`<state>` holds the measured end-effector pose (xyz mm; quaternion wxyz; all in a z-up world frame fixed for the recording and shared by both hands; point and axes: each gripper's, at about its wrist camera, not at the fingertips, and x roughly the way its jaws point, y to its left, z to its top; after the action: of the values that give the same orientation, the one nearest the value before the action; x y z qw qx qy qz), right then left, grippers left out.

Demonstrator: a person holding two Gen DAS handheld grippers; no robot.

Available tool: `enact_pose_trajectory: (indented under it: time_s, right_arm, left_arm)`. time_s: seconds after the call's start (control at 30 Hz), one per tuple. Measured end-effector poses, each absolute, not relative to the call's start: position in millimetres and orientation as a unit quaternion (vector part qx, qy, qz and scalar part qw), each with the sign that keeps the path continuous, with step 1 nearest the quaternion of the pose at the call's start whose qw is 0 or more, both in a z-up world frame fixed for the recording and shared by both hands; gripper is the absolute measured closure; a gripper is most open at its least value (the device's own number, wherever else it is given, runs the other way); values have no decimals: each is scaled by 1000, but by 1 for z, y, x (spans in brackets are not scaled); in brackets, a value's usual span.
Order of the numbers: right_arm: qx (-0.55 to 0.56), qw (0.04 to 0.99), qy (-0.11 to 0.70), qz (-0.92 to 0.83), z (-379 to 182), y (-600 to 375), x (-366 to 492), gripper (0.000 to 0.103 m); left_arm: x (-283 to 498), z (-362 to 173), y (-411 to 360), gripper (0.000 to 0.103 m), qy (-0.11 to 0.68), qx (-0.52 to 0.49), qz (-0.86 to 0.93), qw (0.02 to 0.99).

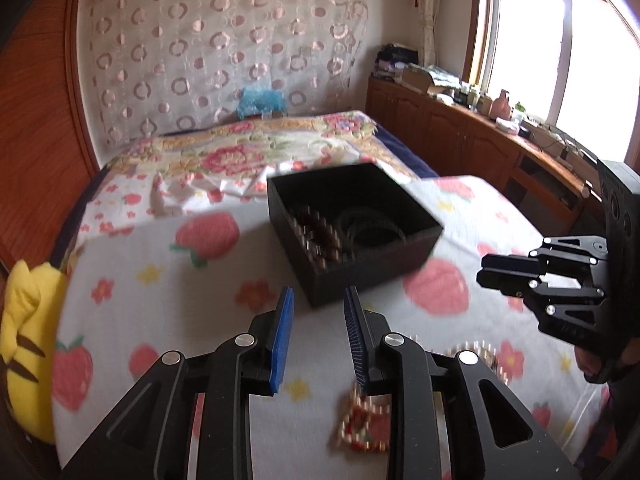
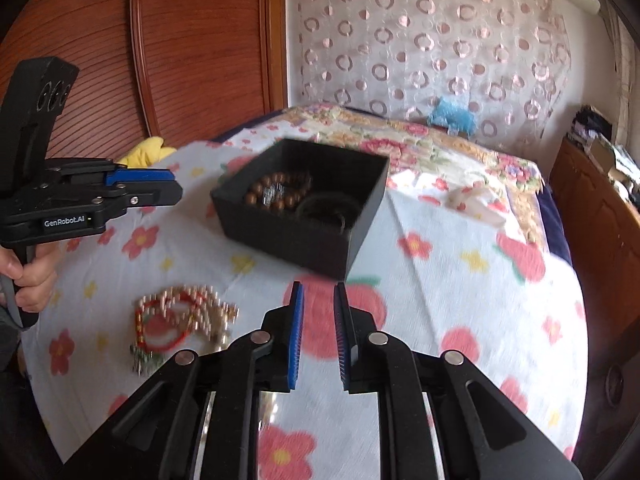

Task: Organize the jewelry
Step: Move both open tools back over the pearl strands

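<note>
A black open box point(image 1: 352, 236) point(image 2: 304, 208) sits on the strawberry-print cloth. Inside lie a brown bead bracelet point(image 2: 276, 192) and a dark bangle point(image 2: 326, 210). A pile of pearl and red bead jewelry point(image 2: 180, 316) lies on the cloth at the near left; in the left wrist view it point(image 1: 366, 424) shows under my fingers. My left gripper point(image 1: 318, 300) is open and empty, just short of the box. My right gripper point(image 2: 319, 292) is open and empty, in front of the box's near corner. Each gripper shows in the other's view, the right point(image 1: 486, 270) and the left point(image 2: 176, 188).
The cloth covers a table point(image 2: 460, 300) standing against a bed with a floral quilt point(image 1: 248, 152). A yellow plush toy point(image 1: 24, 340) lies at the left edge. A wooden cabinet point(image 1: 460, 136) with clutter runs under the window on the right.
</note>
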<state>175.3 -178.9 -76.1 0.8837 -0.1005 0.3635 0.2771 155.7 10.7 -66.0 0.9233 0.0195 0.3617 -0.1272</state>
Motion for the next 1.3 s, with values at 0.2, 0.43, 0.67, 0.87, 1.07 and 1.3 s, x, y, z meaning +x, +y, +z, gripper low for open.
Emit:
enact_pose_trajectory:
  time_s: [0.2,0.43,0.67,0.87,1.07,1.3]
  right_arm:
    - [-102,877,384,272,-96,-180,158,86]
    - [-105,869,399,274,-106,-180,144,85]
    - [-121,861,413,272,-114,-171,139,84]
    - [-121,867,408,260,-116,-170,140,84]
    - [-119,868,407,257,-116,-171,139,84]
    - [-120,870,407,252,-117,-169,138,84]
  left_arm:
    - [134,-91,15,72,382,18,-127,915]
    - [116,-101,17,71,391,22,-125,911]
    - [99,-104,20,71,394,23,-118,911]
    - [94,-107,22,71,401,20,-116,908]
    - [103,-110,23,71,411,9,-123,903]
    - [121,-116,18,71,434,18,-130,891]
